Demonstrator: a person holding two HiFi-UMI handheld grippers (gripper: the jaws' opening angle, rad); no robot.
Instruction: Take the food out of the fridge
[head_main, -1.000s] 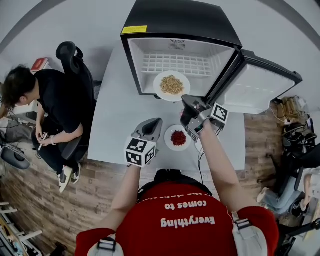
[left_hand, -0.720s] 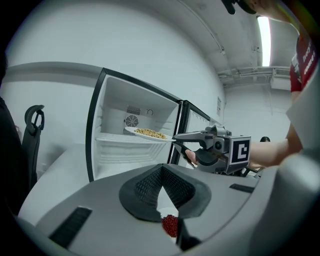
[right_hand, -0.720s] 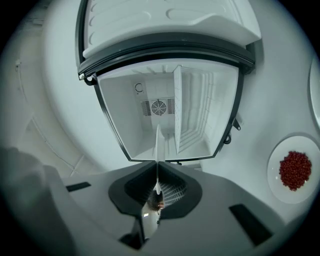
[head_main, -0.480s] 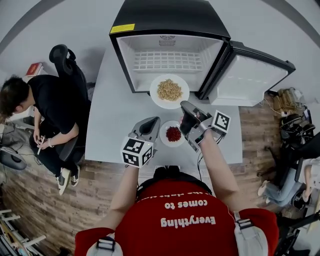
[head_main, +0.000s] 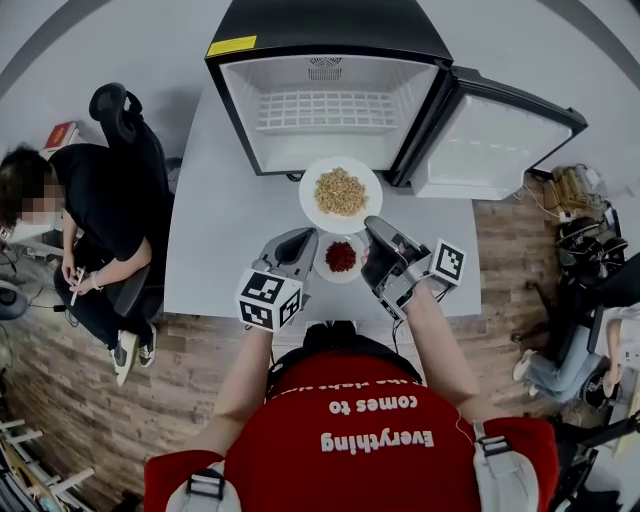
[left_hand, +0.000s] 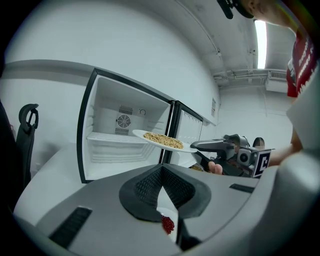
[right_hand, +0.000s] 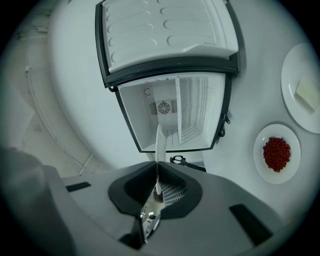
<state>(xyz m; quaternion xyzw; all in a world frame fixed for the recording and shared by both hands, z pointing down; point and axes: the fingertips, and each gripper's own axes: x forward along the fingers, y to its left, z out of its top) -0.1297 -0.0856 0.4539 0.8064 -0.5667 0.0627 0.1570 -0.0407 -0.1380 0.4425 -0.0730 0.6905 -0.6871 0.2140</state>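
In front of the fridge (head_main: 320, 20), the right claw (head_main: 373, 228) pinched the stiff, breakable plate (head_main: 308, 195) by its rim; tilted, its loose grain (head_main: 341, 192) would likely slide.

Open fridge (head_main: 330, 25) on table (head_main: 220, 240), right gripper (head_main: 372, 224) on rim of grain plate (head_main: 340, 193) — red-berry dish (head_main: 341, 257) beside it

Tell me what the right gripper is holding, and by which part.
The right gripper holds the white plate of pale food, its fingers shut on the rim at the side nearest the person.
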